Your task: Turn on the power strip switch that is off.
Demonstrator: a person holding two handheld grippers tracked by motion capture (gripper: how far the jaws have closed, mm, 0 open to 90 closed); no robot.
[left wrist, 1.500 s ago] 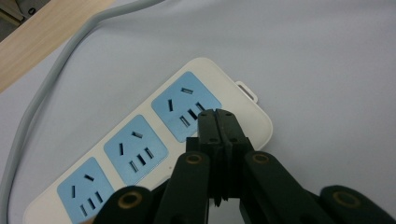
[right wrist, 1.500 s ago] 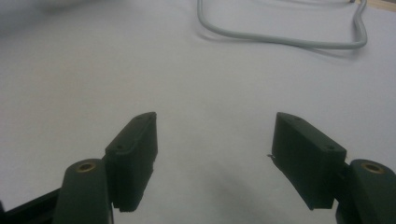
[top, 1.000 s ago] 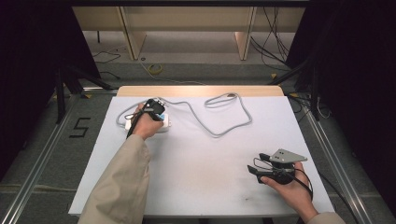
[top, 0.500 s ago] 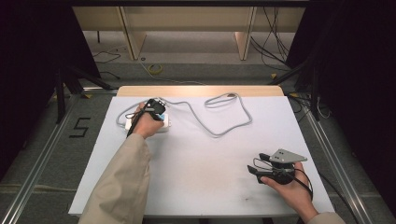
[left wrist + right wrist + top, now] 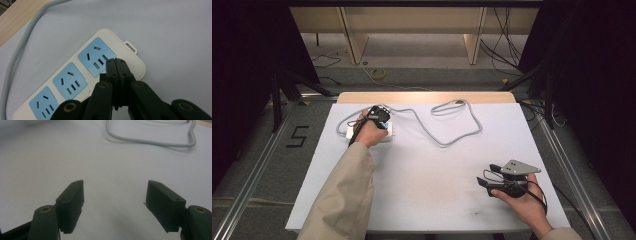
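A white power strip [image 5: 75, 75] with three blue socket faces lies at the table's far left, partly under my left hand [image 5: 384, 131]. My left gripper [image 5: 115, 61] is shut, its joined tips resting over the end socket of the strip; nothing is held between the jaws. In the high view the left gripper [image 5: 381, 116] sits on top of the strip. The strip's grey cord [image 5: 447, 127] loops across the back of the table and shows again as cord [image 5: 150, 142]. My right gripper [image 5: 115, 195] is open over bare tabletop, low at the near right [image 5: 487, 175].
The white table surface [image 5: 432, 185] has a wooden strip [image 5: 427, 96] along its far edge. Metal rails [image 5: 257, 165] run along both sides on the floor. Shelving legs and floor cables stand beyond the table.
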